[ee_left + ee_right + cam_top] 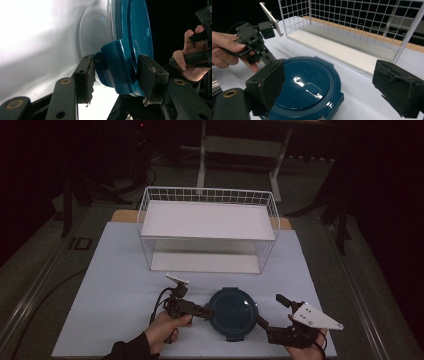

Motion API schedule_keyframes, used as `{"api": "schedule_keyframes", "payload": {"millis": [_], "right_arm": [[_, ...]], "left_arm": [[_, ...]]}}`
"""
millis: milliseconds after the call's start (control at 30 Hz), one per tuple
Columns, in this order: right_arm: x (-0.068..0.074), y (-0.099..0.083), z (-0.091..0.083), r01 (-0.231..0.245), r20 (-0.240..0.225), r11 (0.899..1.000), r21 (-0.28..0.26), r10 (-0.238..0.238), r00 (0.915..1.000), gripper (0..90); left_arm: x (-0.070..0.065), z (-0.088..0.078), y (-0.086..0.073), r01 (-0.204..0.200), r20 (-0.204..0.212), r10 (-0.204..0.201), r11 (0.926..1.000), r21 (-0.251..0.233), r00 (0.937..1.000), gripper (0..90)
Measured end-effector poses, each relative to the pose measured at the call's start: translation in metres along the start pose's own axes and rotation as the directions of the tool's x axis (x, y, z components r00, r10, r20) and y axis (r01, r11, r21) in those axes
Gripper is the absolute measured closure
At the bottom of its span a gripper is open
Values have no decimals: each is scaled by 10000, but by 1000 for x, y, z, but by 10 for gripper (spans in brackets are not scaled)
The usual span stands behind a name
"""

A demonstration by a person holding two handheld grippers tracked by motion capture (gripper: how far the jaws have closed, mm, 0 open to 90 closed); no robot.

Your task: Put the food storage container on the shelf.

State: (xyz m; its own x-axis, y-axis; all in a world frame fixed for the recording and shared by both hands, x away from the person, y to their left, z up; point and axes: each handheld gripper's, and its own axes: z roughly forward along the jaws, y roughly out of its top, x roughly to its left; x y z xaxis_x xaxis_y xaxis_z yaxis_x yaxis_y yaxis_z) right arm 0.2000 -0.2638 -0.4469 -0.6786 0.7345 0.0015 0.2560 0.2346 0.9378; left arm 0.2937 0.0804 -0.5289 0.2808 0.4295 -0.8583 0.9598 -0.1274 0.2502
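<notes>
Teal lid [232, 314], near table's [115, 285] front edge, no legible writing. Left gripper [116, 75] clamped on its side tab; right gripper [329, 87] apart.

- Container [309, 86] between the right jaws: glossy, smooth teal plastic lid, clear body.
- Jaw pads [395, 87]: rough, matt black foam.
- Rack [362, 22] beyond the jaws: white-coated wire.

Lid [233, 313] before wire rack [207, 231]

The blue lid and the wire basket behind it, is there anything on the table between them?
No. In the high view, only bare pale table lies between the blue lid and the wire basket.
</notes>
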Motion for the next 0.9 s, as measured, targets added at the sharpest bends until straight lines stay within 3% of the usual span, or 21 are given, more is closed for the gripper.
{"api": "schedule_keyframes", "payload": {"millis": [300,400,467,533,633,733,867,900], "right_arm": [[-7,-5,2,-629,-247,9966,538,643,9976,148],[-12,-8,4,-1120,-512,9898,881,1168,9918,170],[-16,-10,5,-1649,-782,9792,1185,1748,9815,171],[-21,-13,8,-2188,-1078,9637,1531,2364,9657,172],[-28,-19,12,-2975,-1398,9316,2089,3295,9337,217],[-34,-26,17,-3684,-1671,8933,2574,4166,8936,258],[-40,-34,24,-4182,-1994,8440,3359,4976,8442,335],[-41,-36,25,-4228,-2013,8351,3519,5087,8371,369]], "left_arm": [[-7,-1,-5,-441,-213,439,9990,-119,9988,525],[-12,-1,-8,-824,-319,818,9964,-196,9961,541],[-14,-1,-10,-917,-360,908,9955,-251,9952,546],[-14,-2,-12,-1003,-385,992,9946,-264,9943,547],[-16,-3,-15,-1325,-445,1315,9910,-205,9903,553],[-20,-4,-18,-1593,-550,1579,9870,-228,9859,558],[-22,-4,-20,-1762,-579,1746,9840,-244,9829,563],[-22,-5,-21,-1900,-573,1886,9816,-207,9804,563]]}}
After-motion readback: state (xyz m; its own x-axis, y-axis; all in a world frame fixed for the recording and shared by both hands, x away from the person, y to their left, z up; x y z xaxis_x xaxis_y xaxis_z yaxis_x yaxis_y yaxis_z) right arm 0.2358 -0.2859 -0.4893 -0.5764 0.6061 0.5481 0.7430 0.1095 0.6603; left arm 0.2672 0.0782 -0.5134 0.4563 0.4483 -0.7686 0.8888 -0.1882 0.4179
